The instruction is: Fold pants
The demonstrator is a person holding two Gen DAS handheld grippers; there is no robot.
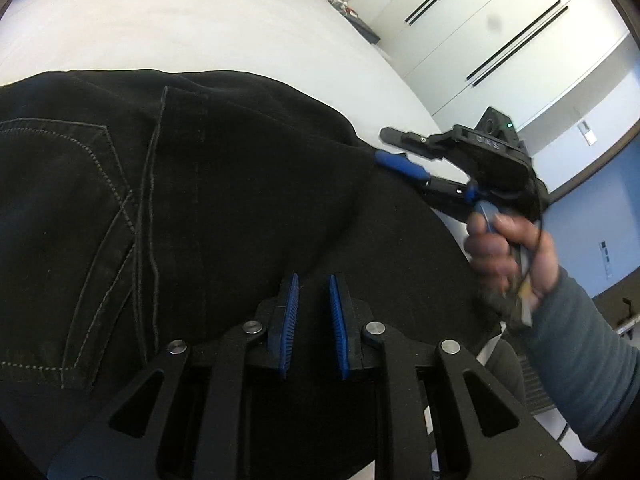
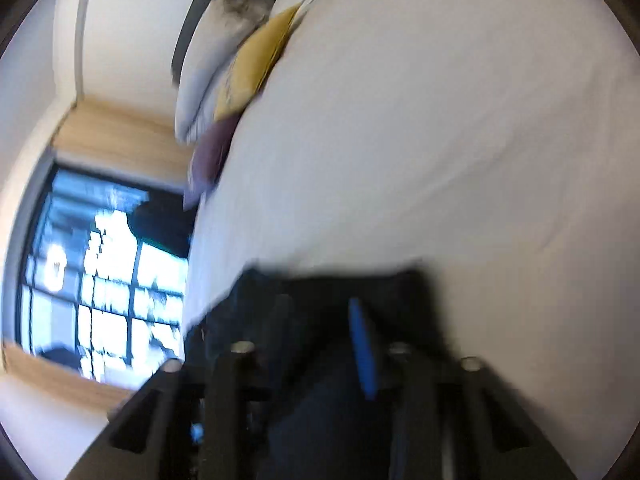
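Both grippers are on the black pants point(image 1: 224, 184), which lie spread on the white bed point(image 1: 192, 36). From my left wrist view, my left gripper point(image 1: 313, 292) hangs low over the dark cloth with its blue pads point(image 1: 291, 320) a narrow gap apart; I see no fold pinched between them. A back pocket point(image 1: 60, 240) with pale stitching shows at the left. At the pants' right edge my right gripper point(image 1: 394, 148) reaches in, one blue-tipped finger against the fabric, my right hand point(image 1: 508, 256) and grey sleeve point(image 1: 588, 368) behind it. White wardrobe doors point(image 1: 500, 32) stand beyond the bed.

From my right wrist view, all is blurred. My right gripper sits partly open over dark cloth at the bottom; whether it pinches anything I cannot tell. Pillows point(image 2: 224, 64), one yellow, crowd the bed's far end beside a window point(image 2: 100, 280).
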